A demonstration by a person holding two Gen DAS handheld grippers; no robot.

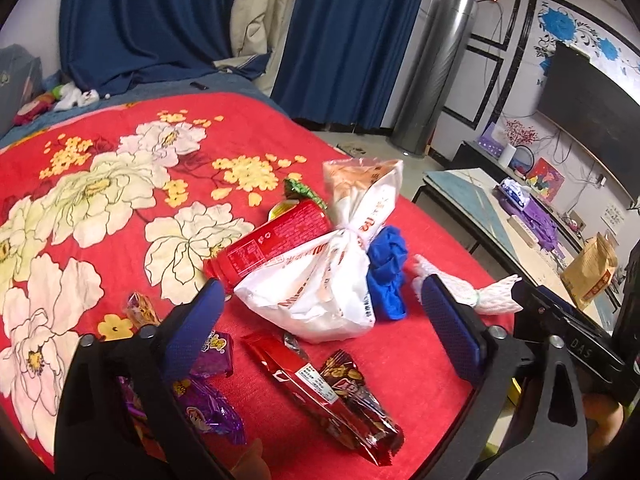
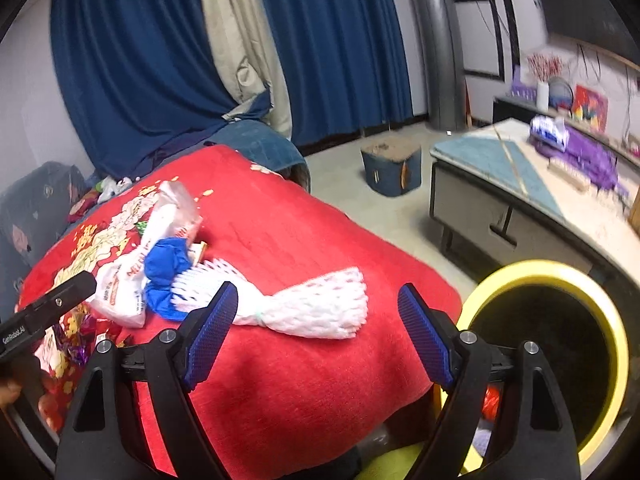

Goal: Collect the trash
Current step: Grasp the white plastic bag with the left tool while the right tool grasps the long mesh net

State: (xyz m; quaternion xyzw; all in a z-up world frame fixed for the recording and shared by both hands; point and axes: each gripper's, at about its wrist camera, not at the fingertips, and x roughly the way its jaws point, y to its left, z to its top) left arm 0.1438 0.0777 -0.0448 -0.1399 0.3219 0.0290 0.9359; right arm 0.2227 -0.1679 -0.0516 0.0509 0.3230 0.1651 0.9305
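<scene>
Right wrist view: red floral blanket (image 2: 304,240), yellow-rimmed bin (image 2: 552,276) just beside its near edge, part-hidden behind right gripper (image 2: 318,320); fingers wide apart, holding nothing, hovering near white foam net (image 2: 316,312). Tied white plastic bag (image 1: 320,280) mid-blanket, leaning on red can (image 1: 272,240), blue crumpled glove (image 1: 388,272) touching bag. Left gripper (image 1: 324,324) also spread apart, empty, above red snack wrapper (image 1: 316,392) & purple candy wrappers (image 1: 212,412). Risks: net soft, springy, prob slips if pinched at flared end vs tied middle; can round, could roll off if bag nudged; thin wrappers lie flat on plush, pads may snag blanket instead.
</scene>
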